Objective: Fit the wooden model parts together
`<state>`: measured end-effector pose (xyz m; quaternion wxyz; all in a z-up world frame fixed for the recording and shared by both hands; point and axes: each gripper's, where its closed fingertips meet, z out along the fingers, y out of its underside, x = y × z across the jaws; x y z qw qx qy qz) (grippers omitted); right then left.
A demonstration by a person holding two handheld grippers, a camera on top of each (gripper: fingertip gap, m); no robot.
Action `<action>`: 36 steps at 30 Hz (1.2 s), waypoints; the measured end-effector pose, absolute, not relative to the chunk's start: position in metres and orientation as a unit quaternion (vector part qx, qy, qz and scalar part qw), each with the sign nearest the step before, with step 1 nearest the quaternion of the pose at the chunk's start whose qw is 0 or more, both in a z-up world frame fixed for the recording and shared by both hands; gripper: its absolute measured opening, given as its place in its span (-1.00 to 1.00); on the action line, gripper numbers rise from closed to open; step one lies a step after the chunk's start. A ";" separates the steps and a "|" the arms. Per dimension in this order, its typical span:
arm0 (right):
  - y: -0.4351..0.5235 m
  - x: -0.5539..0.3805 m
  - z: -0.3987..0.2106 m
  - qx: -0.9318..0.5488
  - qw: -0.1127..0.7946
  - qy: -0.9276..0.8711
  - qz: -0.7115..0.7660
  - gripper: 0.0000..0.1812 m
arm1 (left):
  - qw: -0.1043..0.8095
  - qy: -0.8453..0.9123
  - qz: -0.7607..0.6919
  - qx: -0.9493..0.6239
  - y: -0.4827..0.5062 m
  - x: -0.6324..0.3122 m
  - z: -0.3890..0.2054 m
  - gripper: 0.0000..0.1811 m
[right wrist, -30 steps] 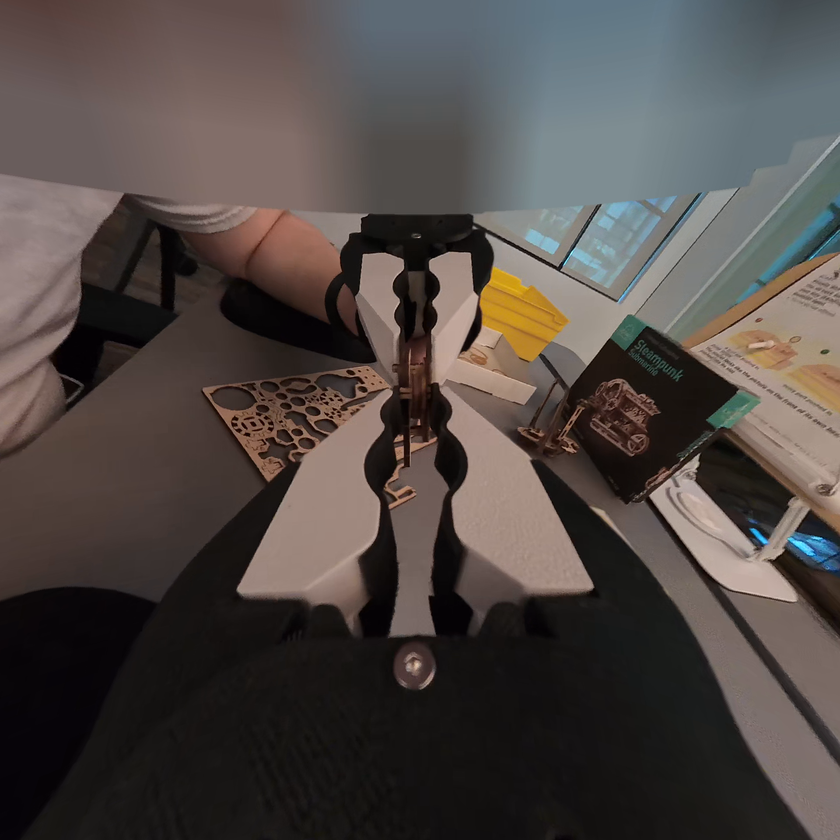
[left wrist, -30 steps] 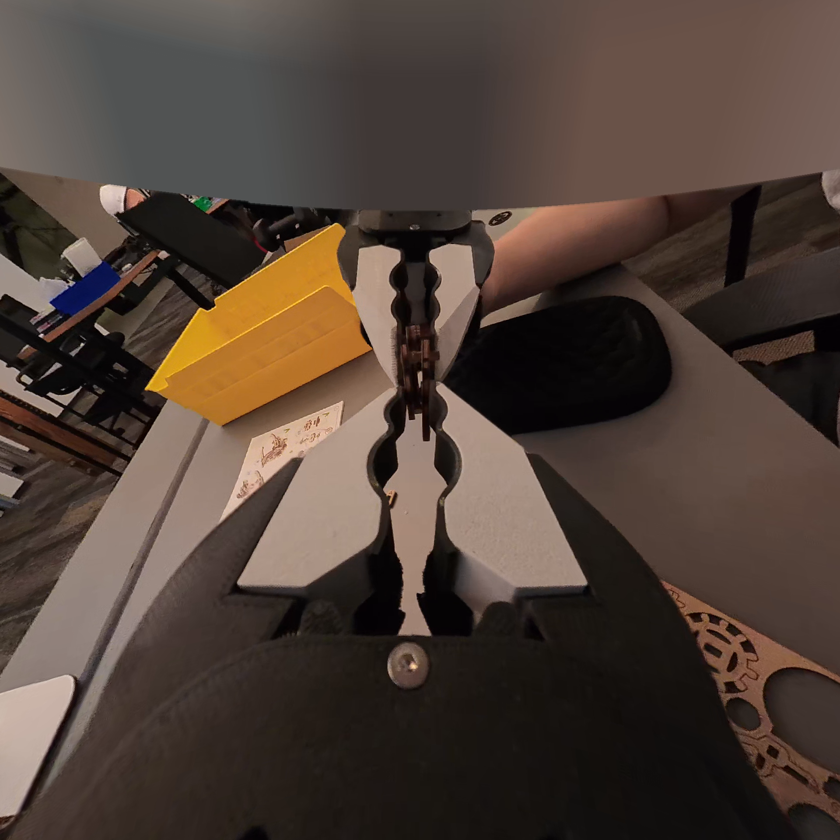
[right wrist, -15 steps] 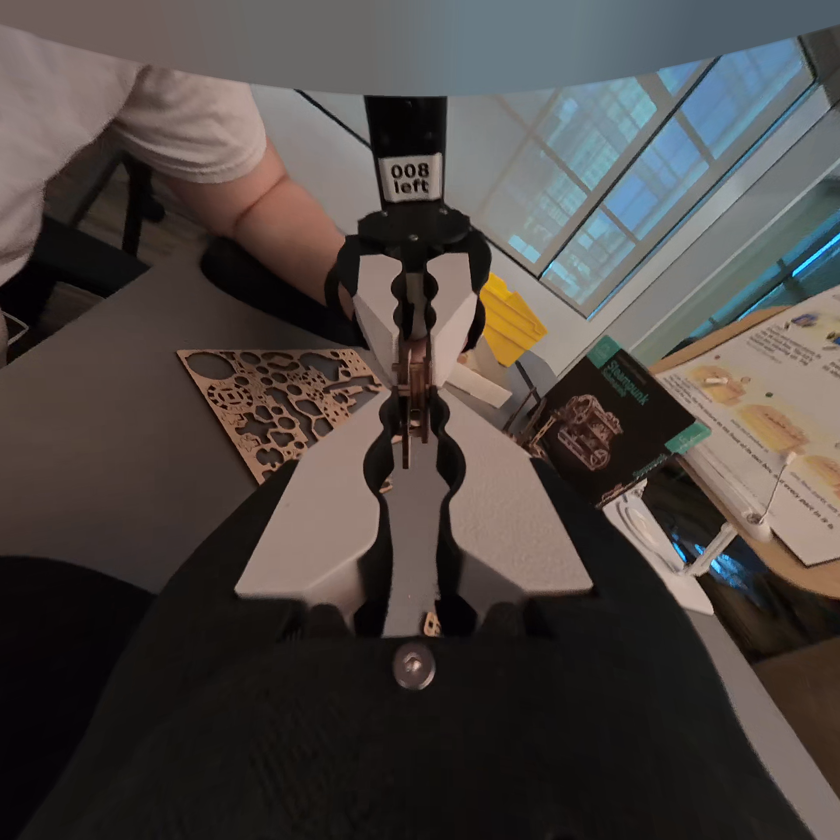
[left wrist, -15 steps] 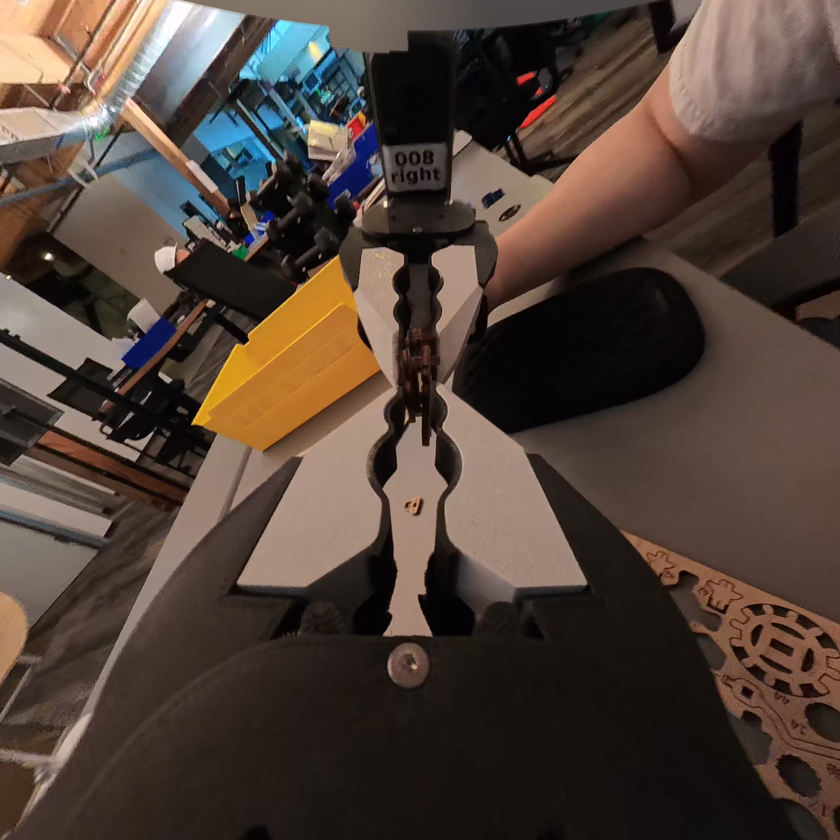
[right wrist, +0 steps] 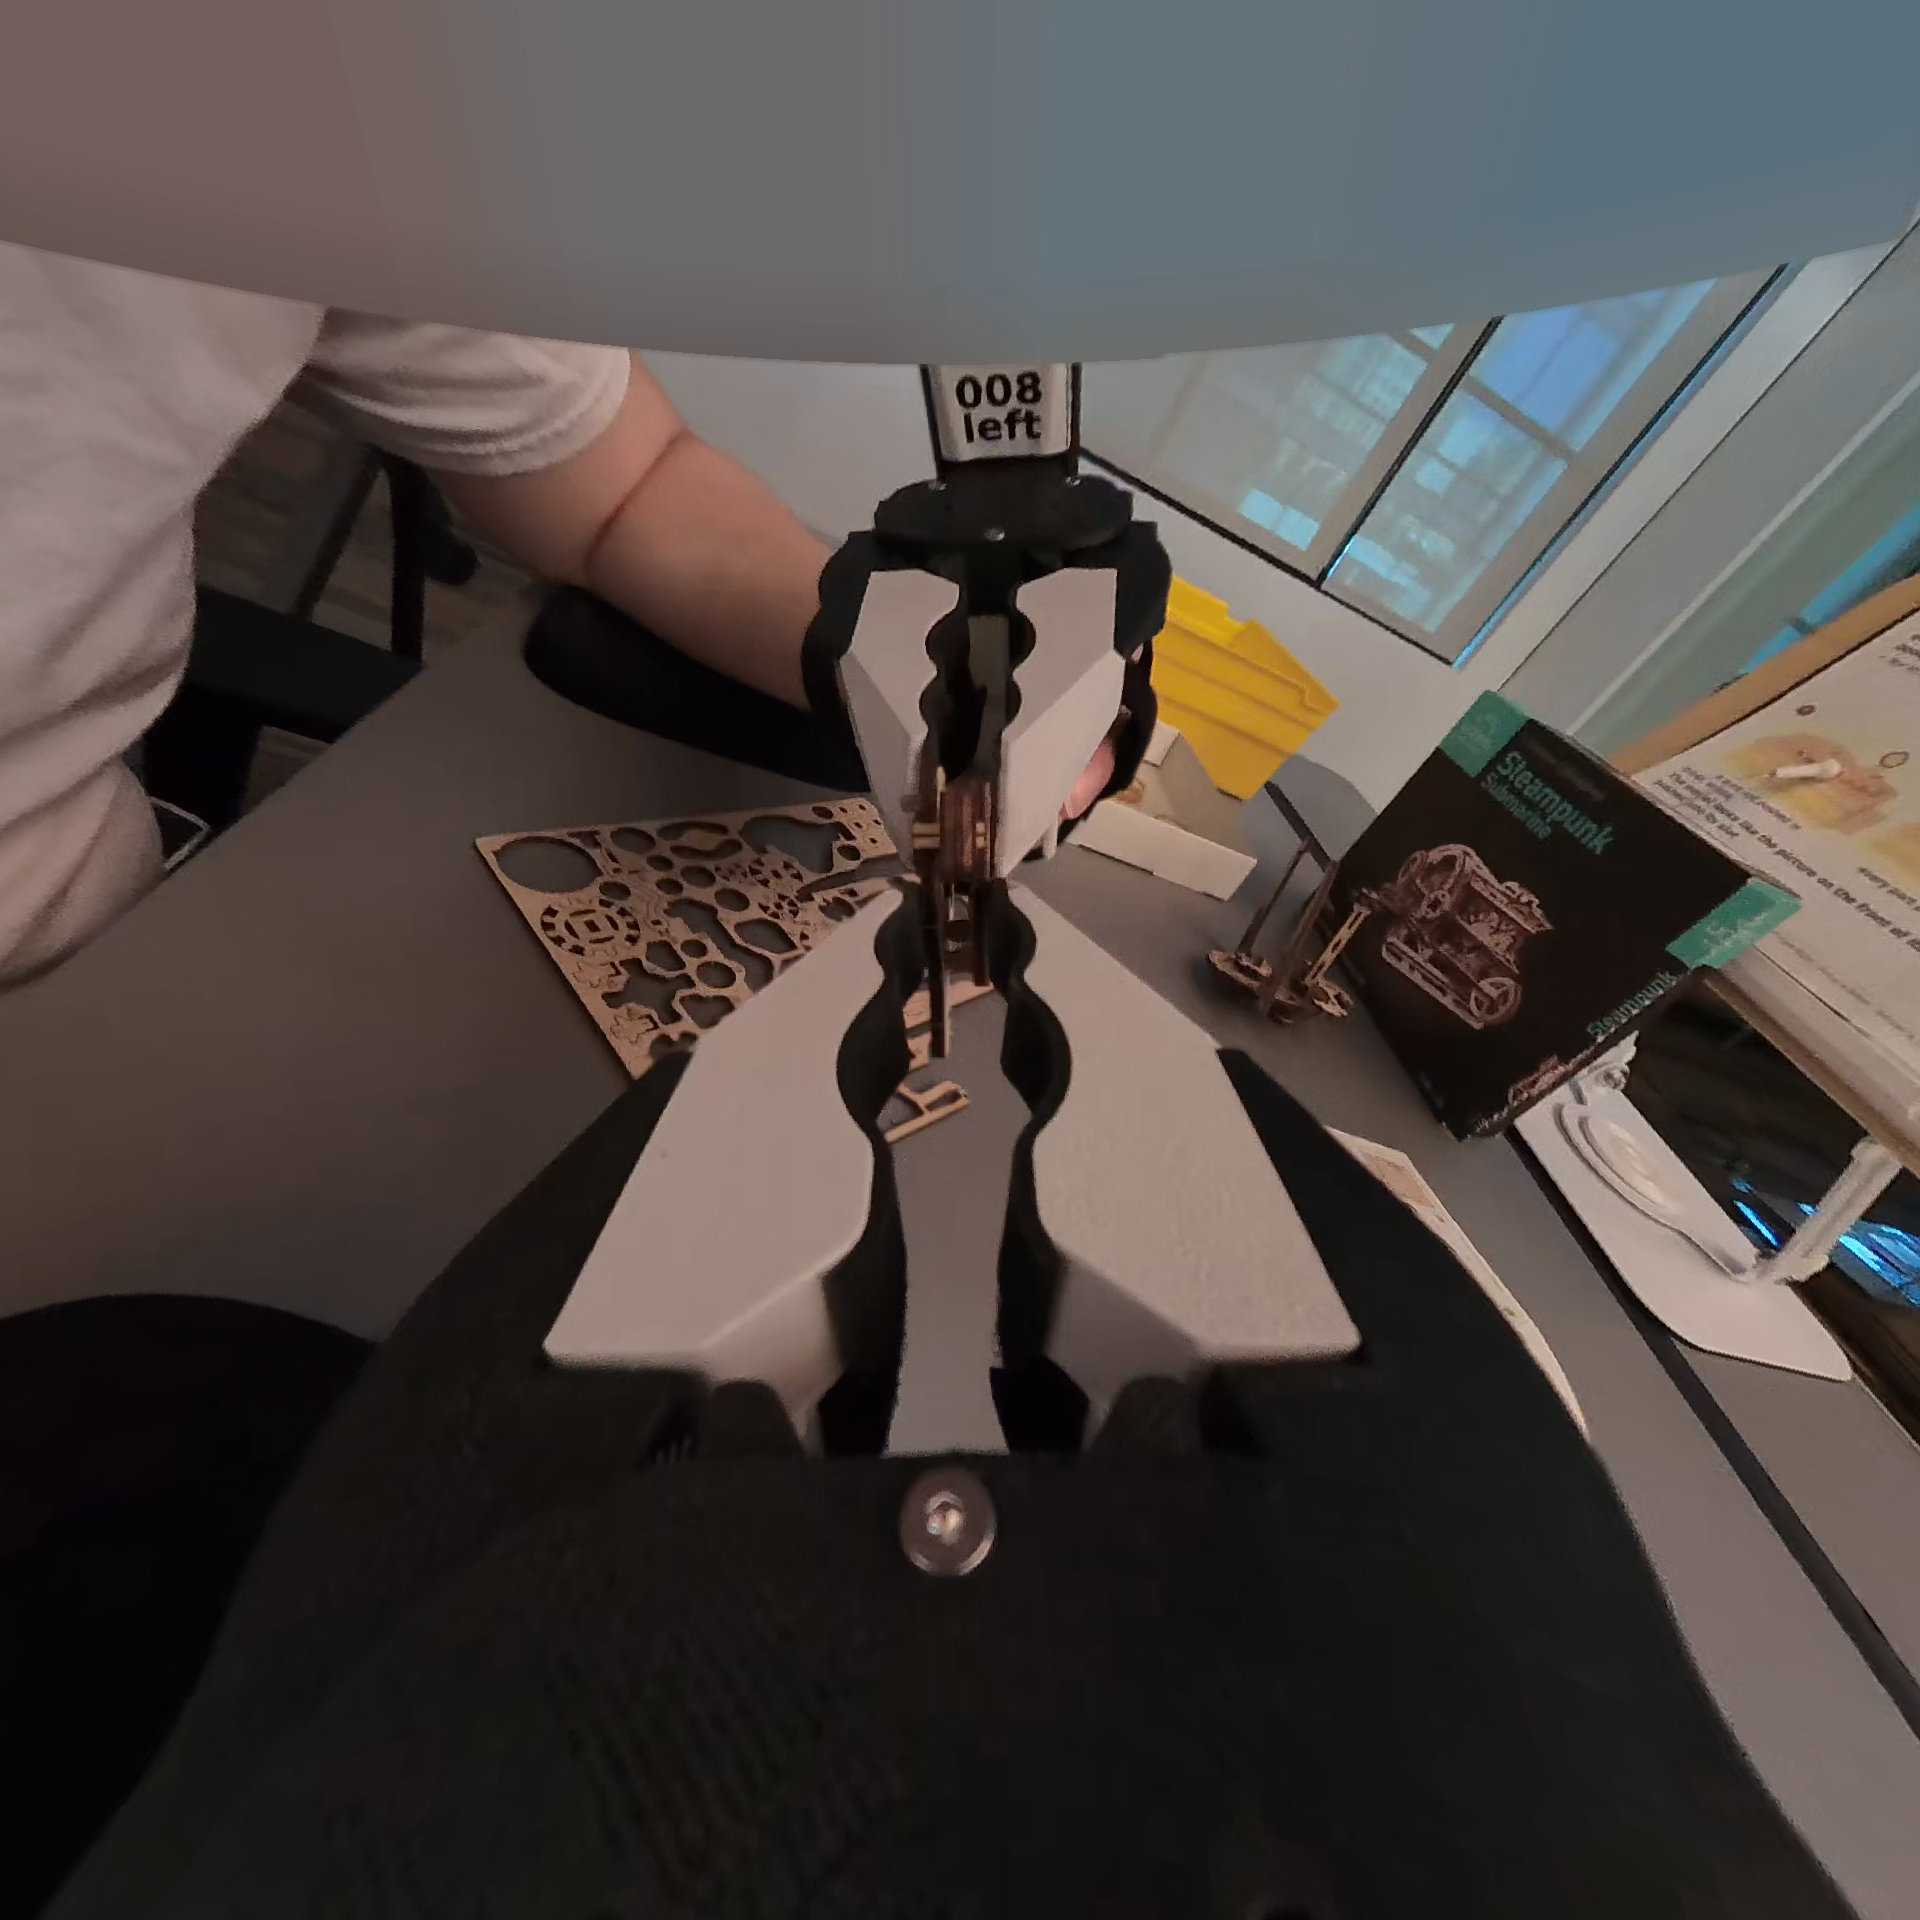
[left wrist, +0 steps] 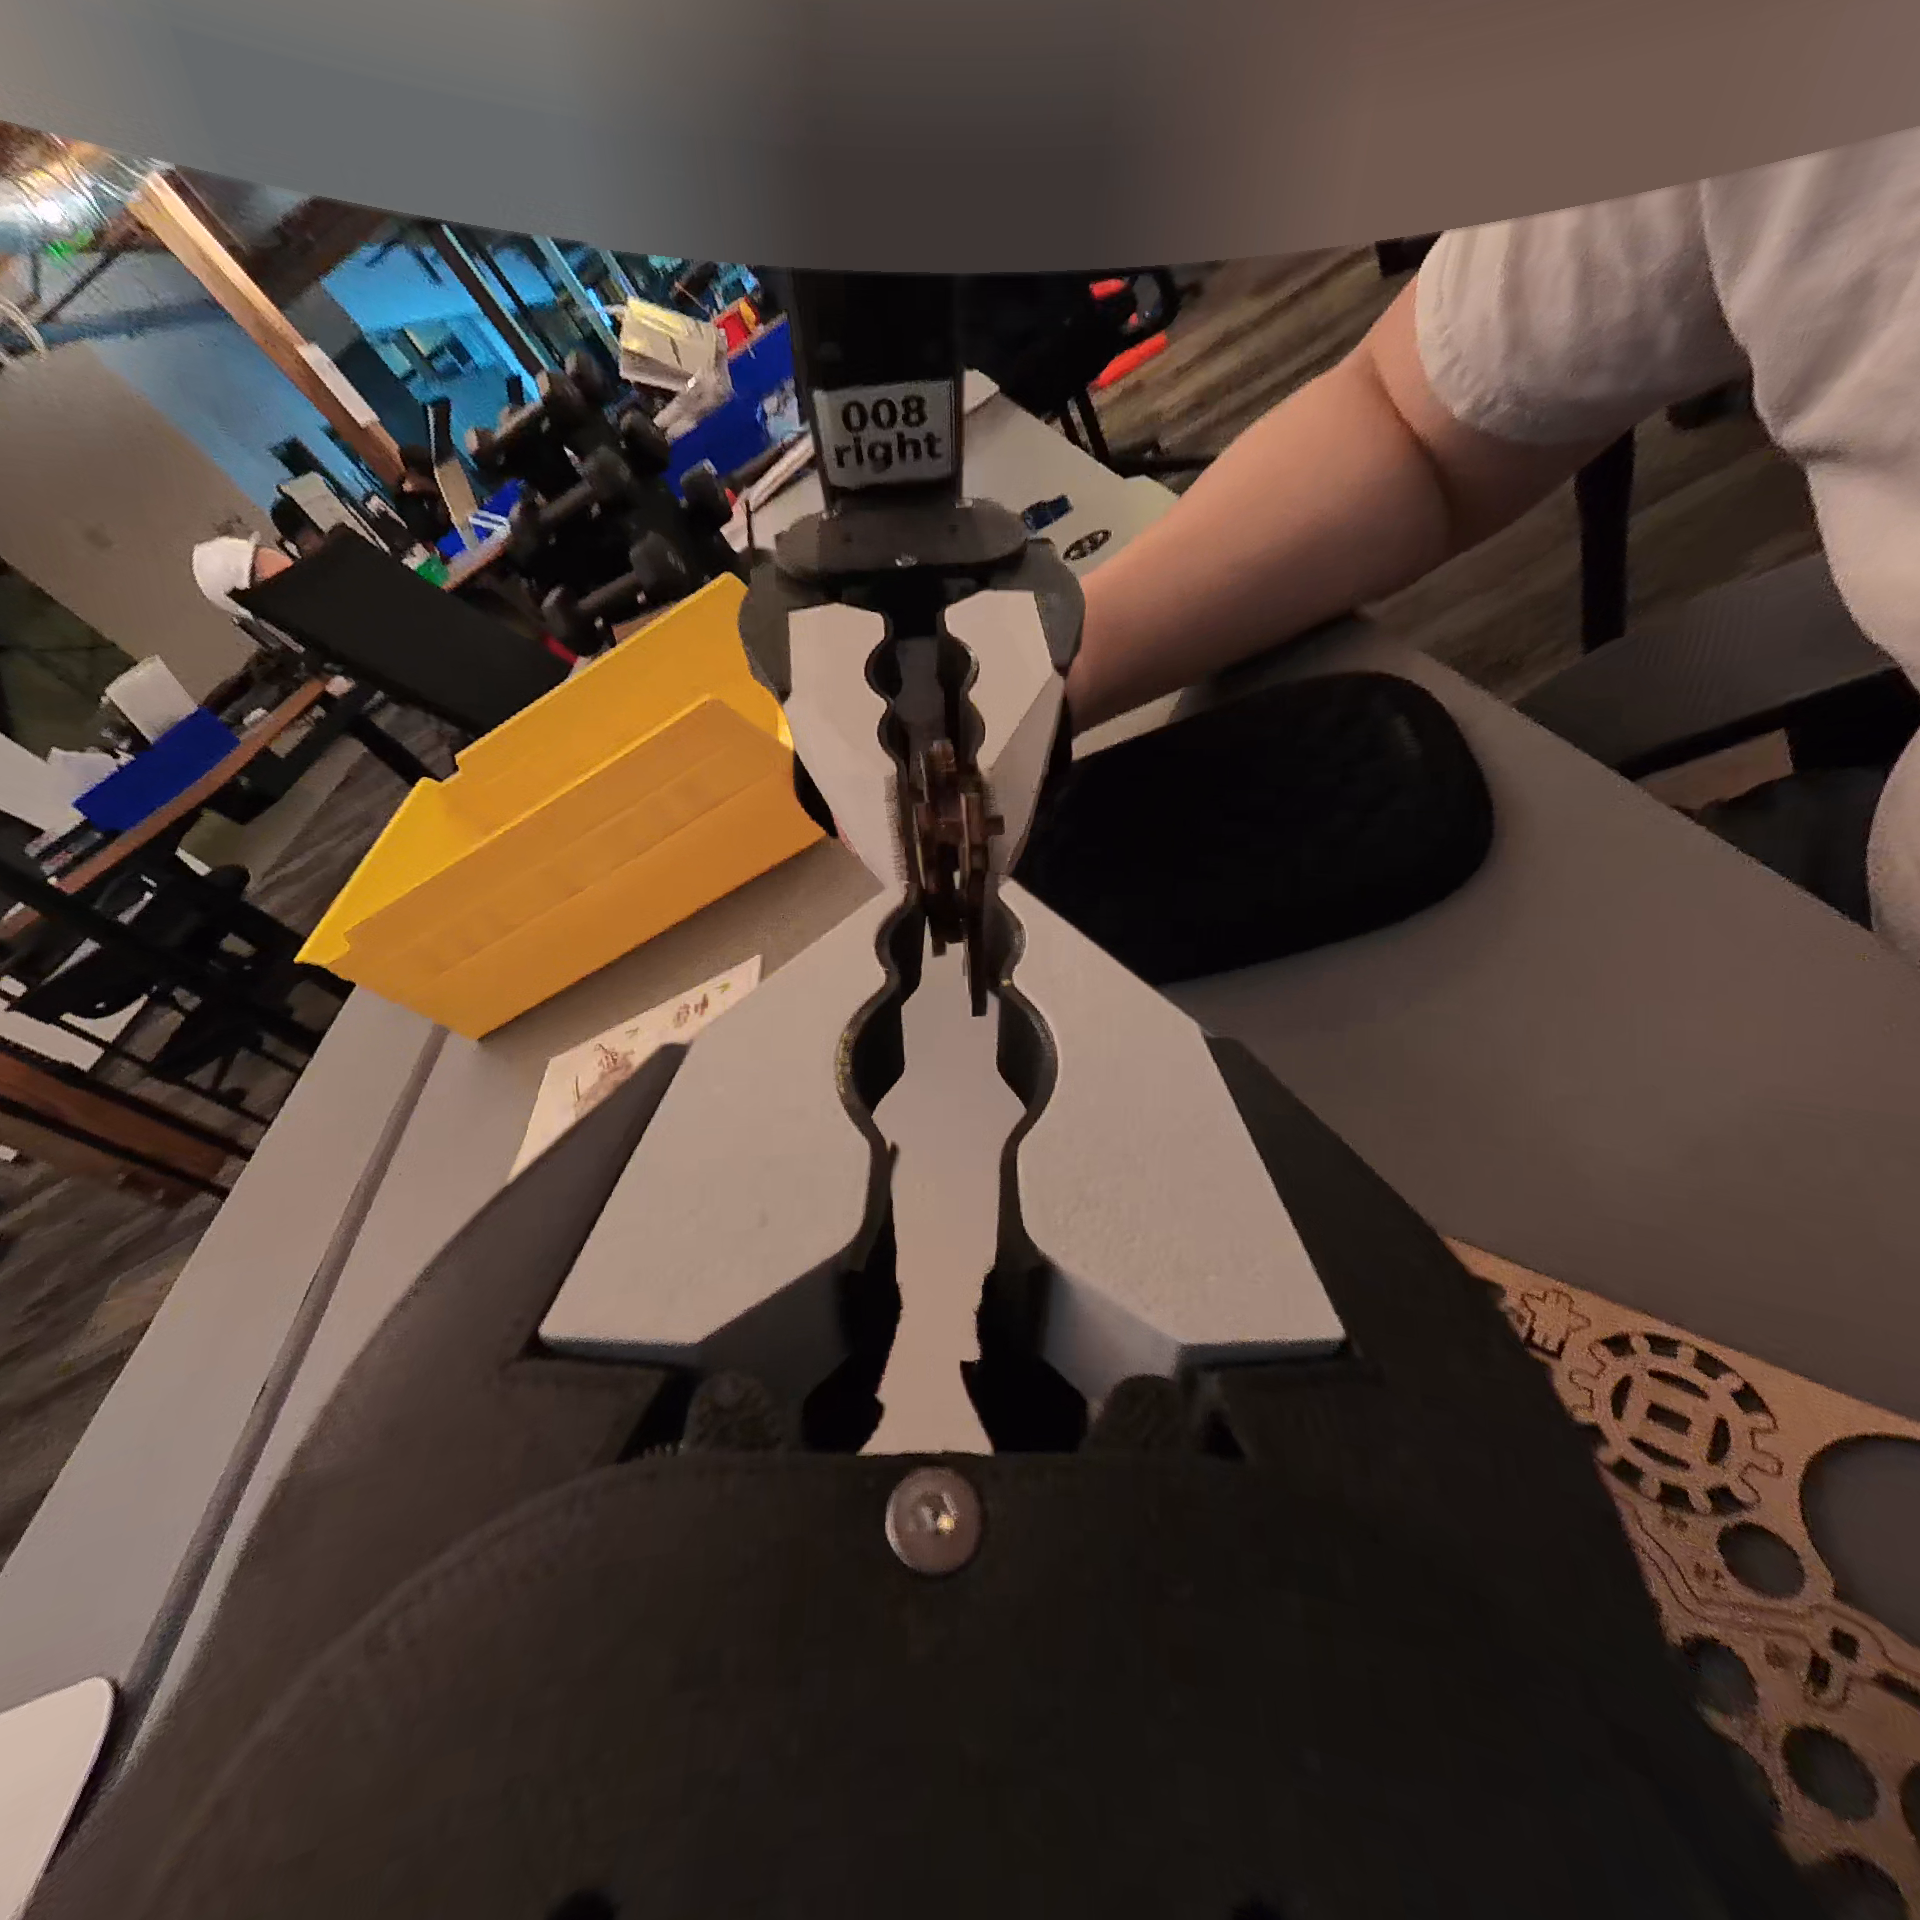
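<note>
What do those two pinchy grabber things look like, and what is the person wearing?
Each one is a gripper with two pale grey wedge-shaped fingers, lined with wavy black pads, set in a black body with a silver screw. The left gripper and right gripper look alike; each carries a small white label on a black post. The person's sleeve is short and white. No cables show.

The right gripper [right wrist: 951,914] and left gripper [right wrist: 961,831] meet tip to tip, both clamped on a small wooden gear assembly [right wrist: 956,862] above the grey counter [right wrist: 312,987]; a laser-cut wooden sheet [right wrist: 665,914] lies beneath; a dark kit box [right wrist: 1558,914] stands right.
</note>
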<state>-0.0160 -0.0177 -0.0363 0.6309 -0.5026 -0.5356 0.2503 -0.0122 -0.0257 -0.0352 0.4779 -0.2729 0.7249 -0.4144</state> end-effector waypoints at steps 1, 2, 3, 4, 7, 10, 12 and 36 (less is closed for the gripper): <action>-0.016 -0.015 -0.037 -0.508 0.629 -0.535 0.245 -0.90 | 0.474 0.727 -0.417 -0.271 -0.026 -0.014 -0.034 -0.87; -0.014 -0.014 -0.036 -0.510 0.632 -0.534 0.234 -0.90 | 0.472 0.726 -0.423 -0.268 -0.027 -0.016 -0.031 -0.82; -0.013 -0.012 -0.035 -0.509 0.638 -0.535 0.219 -0.90 | 0.470 0.725 -0.427 -0.267 -0.028 -0.018 -0.029 -0.78; -0.010 -0.011 -0.035 -0.512 0.640 -0.537 0.201 -0.90 | 0.468 0.725 -0.430 -0.266 -0.028 -0.019 -0.026 -0.78; -0.003 -0.007 -0.040 -0.517 0.640 -0.553 0.132 -0.90 | 0.484 0.717 -0.416 -0.280 -0.022 -0.017 -0.022 -0.78; -0.002 -0.010 -0.043 -0.517 0.639 -0.562 0.096 -0.90 | 0.499 0.722 -0.384 -0.286 -0.021 -0.012 -0.027 -0.76; -0.001 -0.011 -0.044 -0.515 0.641 -0.565 0.072 -0.90 | 0.508 0.727 -0.357 -0.293 -0.019 -0.008 -0.031 -0.78; -0.006 -0.013 -0.028 -0.559 0.605 -0.459 0.333 -0.89 | 0.365 0.662 -0.528 -0.387 -0.016 -0.009 -0.022 -0.88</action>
